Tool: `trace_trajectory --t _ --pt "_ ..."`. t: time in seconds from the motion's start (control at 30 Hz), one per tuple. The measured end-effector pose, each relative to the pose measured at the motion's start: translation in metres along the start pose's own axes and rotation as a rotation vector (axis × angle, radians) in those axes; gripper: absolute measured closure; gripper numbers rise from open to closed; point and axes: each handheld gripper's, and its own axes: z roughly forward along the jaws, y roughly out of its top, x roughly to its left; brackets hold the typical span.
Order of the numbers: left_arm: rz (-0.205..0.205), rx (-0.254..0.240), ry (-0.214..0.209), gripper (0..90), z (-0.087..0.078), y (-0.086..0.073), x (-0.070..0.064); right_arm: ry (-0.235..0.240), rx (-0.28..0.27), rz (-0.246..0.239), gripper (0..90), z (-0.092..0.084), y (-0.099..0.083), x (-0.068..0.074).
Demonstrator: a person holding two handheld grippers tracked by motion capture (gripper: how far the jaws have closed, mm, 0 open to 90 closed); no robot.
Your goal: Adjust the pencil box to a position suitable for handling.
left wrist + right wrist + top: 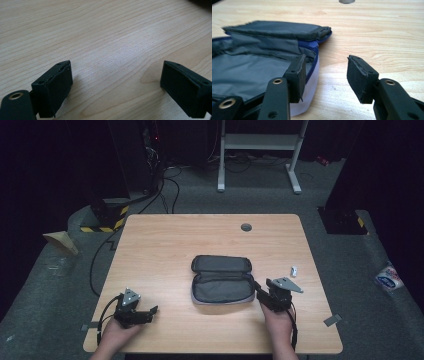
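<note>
A dark grey zip pouch (221,280) lies unzipped and spread flat in the middle of the wooden table (165,245), its grey lining facing up. My right gripper (260,290) sits at the pouch's right edge. In the right gripper view, the right gripper (327,67) is open. One jaw is over the pouch (262,67) rim by the blue zip, the other is over bare wood, and neither pad presses on the fabric. My left gripper (151,312) rests near the front left of the table, well apart from the pouch. The left gripper (116,80) is open with only wood between the jaws.
A small white object (294,270) lies on the table to the right of the pouch, just beyond my right gripper. A round grey cable hole (246,227) sits near the far edge. A white frame (260,150) and cables stand on the floor beyond the table.
</note>
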Motion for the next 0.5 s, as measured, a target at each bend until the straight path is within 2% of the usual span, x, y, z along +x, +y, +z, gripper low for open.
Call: trace_trajectory --t 0.07,0.17,0.3,0.5 --pt "-0.001 0.000 -0.001 11.0 0.000 0.000 0.000 0.028 0.002 0.010 53.0 -0.001 0.000 0.001" --pt "-0.001 0.000 0.001 11.1 0.000 0.000 0.000 0.071 0.023 -0.003 57.0 0.004 -0.002 0.007" --pt "-0.002 -0.001 0.003 11.4 0.000 0.000 0.000 0.083 0.056 -0.024 65.5 0.011 -0.005 0.013" --pt "-0.005 -0.002 0.005 12.1 0.000 0.000 0.000 0.097 0.089 -0.056 70.6 0.019 -0.007 0.023"
